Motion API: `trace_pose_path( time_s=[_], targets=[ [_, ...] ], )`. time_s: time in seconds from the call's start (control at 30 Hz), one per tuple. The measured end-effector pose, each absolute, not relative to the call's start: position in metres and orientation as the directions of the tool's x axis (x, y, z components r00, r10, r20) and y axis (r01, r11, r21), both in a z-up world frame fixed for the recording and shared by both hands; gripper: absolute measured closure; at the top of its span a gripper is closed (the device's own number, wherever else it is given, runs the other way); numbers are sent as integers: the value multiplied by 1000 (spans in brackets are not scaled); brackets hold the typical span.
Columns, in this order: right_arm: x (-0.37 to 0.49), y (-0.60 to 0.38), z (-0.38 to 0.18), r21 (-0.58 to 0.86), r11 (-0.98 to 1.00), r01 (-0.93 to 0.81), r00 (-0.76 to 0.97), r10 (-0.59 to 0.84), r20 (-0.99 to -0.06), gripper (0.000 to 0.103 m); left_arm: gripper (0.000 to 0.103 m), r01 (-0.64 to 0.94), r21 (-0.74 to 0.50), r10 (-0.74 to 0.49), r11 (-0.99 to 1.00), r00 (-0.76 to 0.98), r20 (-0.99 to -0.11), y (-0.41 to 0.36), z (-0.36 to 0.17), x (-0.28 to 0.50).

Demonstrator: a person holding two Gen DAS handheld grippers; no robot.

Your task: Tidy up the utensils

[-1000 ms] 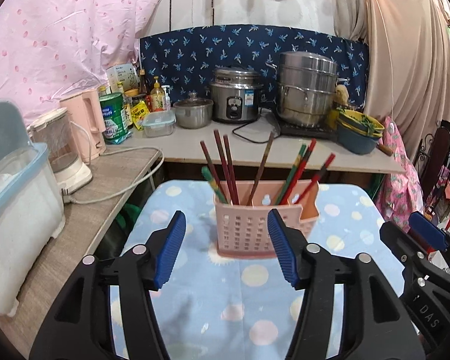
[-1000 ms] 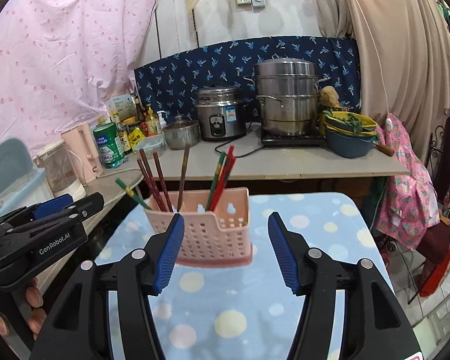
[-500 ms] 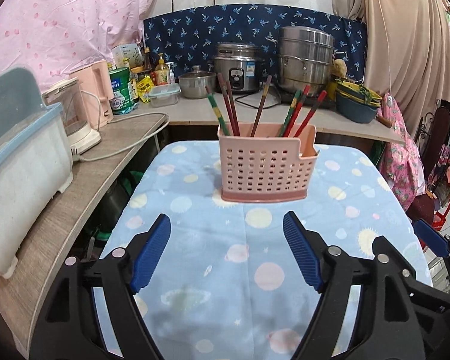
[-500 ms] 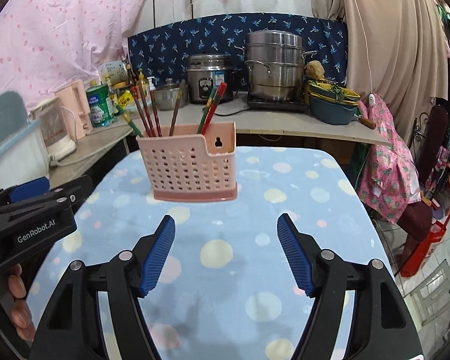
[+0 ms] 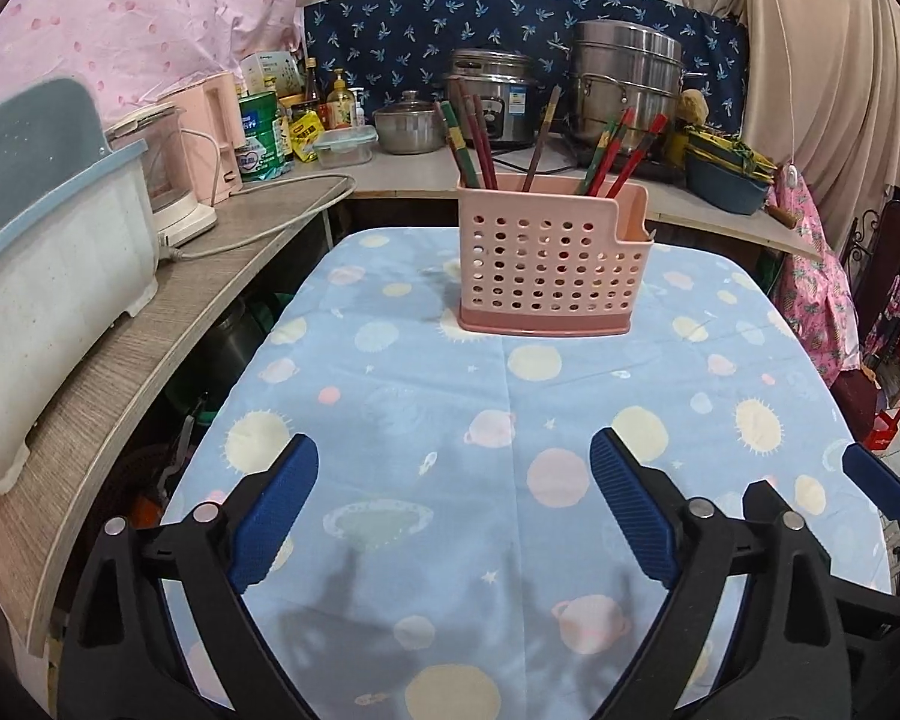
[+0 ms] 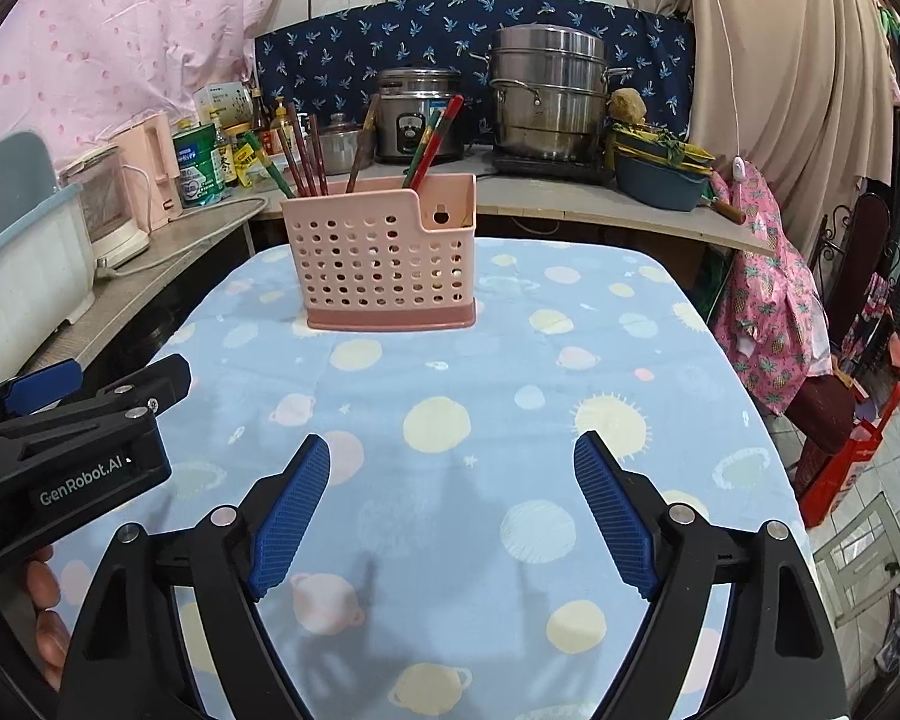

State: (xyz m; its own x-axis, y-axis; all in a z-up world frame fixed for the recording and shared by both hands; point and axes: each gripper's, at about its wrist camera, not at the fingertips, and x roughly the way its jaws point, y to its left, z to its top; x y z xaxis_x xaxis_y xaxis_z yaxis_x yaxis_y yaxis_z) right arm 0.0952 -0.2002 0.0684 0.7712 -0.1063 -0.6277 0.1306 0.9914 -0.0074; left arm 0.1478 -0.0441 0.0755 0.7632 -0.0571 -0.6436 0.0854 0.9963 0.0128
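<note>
Both grippers withdrawn from pink caddy (image 5: 549,267), left gripper (image 5: 453,513) and right gripper (image 6: 451,510) wide, empty; chopsticks (image 5: 480,141) light, stiff, slippery: pinch upper shafts.

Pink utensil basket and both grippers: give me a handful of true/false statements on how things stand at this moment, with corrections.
1. The pink utensil basket stands upright on the blue patterned tablecloth. True.
2. The left gripper is shut on a chopstick. False: it is open and holds nothing.
3. Chopsticks stand inside the basket. True.
4. The right gripper touches the basket. False: it is open, well short of it.
5. Loose chopsticks lie on the cloth. False: none are visible there.
</note>
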Motion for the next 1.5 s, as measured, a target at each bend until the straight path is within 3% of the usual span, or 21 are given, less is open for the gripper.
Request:
trace_pose_path(
  time_s=[0.27,1.5],
  targets=[
    [95,-196,57,-24,991,132,748,-115,-654,19,7,70,23,-37,997,741,-671,-40,59,147],
    [128,-223,42,24,984,174,728,-112,-677,18,7,67,53,-11,996,716,-698,-53,42,184]
  ],
)
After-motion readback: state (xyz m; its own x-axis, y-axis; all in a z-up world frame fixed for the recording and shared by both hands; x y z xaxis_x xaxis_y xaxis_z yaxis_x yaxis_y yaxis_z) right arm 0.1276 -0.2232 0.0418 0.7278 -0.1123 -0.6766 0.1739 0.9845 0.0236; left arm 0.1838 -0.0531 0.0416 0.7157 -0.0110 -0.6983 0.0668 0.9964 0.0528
